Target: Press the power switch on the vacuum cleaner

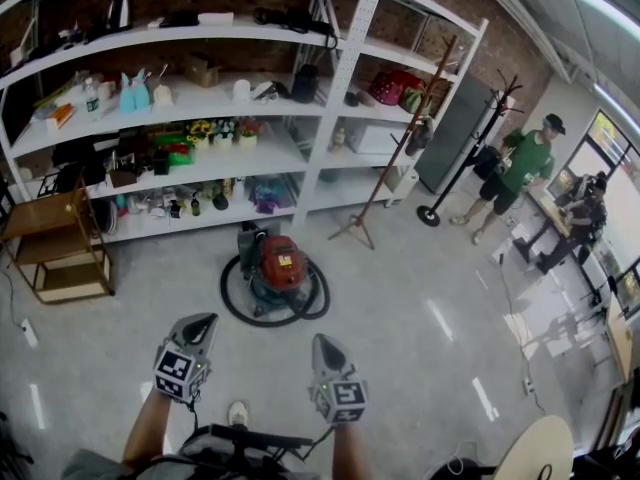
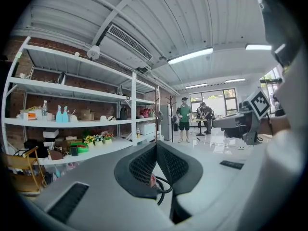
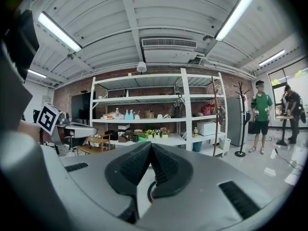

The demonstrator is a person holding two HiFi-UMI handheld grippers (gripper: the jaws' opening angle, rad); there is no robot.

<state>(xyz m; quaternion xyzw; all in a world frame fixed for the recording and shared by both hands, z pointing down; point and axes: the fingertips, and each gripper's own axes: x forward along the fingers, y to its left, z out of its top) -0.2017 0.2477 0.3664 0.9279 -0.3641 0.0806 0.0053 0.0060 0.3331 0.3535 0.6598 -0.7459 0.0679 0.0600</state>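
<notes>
The vacuum cleaner (image 1: 277, 271) is stood on the floor (image 1: 420, 298), well apart from and straight ahead of both grippers. The left gripper (image 1: 200, 321) and right gripper (image 1: 322, 341) are held closed and empty; neither is judged clearly nearer (the switch cannot be made out).

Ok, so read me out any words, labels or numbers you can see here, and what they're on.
Nothing can be read.
Pale label on the red vacuum cleaner: too small to read.
Square markers on the left hand-held gripper and right hand-held gripper: black-and-white patterns, no letters.
Goods on the shelves: any print is too small.
</notes>
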